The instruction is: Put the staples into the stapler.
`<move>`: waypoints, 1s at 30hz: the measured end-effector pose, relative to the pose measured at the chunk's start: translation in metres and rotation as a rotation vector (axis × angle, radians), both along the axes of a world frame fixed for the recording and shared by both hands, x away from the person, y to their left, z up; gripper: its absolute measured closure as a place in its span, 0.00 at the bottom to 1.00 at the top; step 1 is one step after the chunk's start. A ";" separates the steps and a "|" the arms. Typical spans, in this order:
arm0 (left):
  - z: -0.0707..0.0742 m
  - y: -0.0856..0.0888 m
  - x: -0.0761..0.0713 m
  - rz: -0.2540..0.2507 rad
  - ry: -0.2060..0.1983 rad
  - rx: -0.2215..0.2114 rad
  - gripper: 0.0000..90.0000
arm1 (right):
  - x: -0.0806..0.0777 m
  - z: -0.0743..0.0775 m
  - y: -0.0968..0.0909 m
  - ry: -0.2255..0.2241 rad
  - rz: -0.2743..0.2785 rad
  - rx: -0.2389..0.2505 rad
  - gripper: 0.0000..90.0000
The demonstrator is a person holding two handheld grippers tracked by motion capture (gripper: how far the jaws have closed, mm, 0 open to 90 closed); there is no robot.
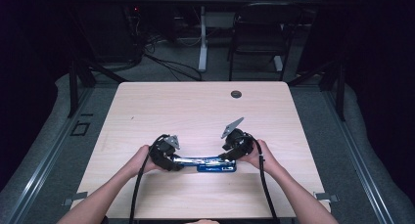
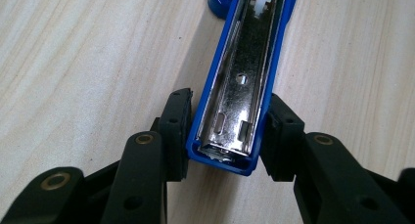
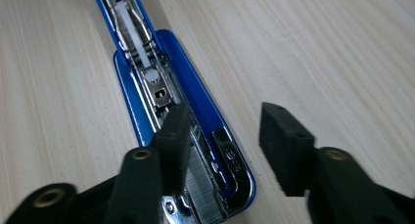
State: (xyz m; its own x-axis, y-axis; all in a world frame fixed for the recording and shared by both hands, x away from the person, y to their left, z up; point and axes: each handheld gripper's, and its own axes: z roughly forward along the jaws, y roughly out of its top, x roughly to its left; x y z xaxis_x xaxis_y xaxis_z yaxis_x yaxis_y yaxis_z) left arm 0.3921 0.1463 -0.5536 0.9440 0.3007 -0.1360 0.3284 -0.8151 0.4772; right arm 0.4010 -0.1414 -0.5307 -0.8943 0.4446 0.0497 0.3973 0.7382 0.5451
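Holding the opened blue stapler (image 1: pixel 208 163) flat at the lower middle of the frame, on the near part of the tabletop (image 1: pixel 195 106), I have my left hand-held gripper (image 1: pixel 172 161) clamped across the end of its swung-open top arm (image 2: pixel 235 111); both pads press its blue sides at the bottom centre of the left gripper view. My right hand-held gripper (image 1: pixel 230 158) stands partly open and grips nothing: one pad hangs over the staple channel (image 3: pixel 203 187) at the lower middle of the right gripper view, the other stands apart over bare wood. I judge the step to be tending the staple row in the base (image 3: pixel 195 111). To do it well I should keep the left clamp firm and steady, and bring the right pads in squarely along the channel, not across its thin rails. The stapler's long axis runs left to right in the high view, arm end left, base end right.
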 end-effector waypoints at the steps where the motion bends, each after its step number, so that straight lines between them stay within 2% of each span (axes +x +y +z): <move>1: 0.000 0.000 0.000 0.000 -0.003 0.001 0.68 | 0.001 0.002 -0.002 -0.004 -0.010 0.006 0.53; 2: 0.000 0.000 0.000 -0.001 -0.002 -0.001 0.68 | 0.000 0.004 -0.005 -0.006 -0.040 0.028 0.50; 7: 0.001 0.000 -0.001 -0.001 -0.006 -0.004 0.68 | 0.001 0.016 -0.019 0.002 -0.096 0.071 0.35; 9: 0.001 0.000 -0.001 -0.003 -0.009 -0.004 0.68 | 0.001 0.018 -0.024 -0.006 -0.130 0.065 0.28; 16: 0.002 0.000 -0.001 -0.002 -0.016 0.000 0.67 | 0.000 0.021 -0.037 -0.011 -0.216 0.054 0.22; 30: 0.003 0.000 -0.001 -0.008 -0.021 -0.006 0.67 | -0.002 0.025 -0.047 -0.014 -0.258 0.049 0.18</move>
State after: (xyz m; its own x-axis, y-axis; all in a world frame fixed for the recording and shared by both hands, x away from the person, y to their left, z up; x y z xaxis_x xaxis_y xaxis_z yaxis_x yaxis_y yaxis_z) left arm 0.3911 0.1462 -0.5511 0.9489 0.2927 -0.1177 0.3119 -0.8145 0.4892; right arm 0.3995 -0.1880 -0.5055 -0.7522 0.6558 0.0648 0.5613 0.5861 0.5843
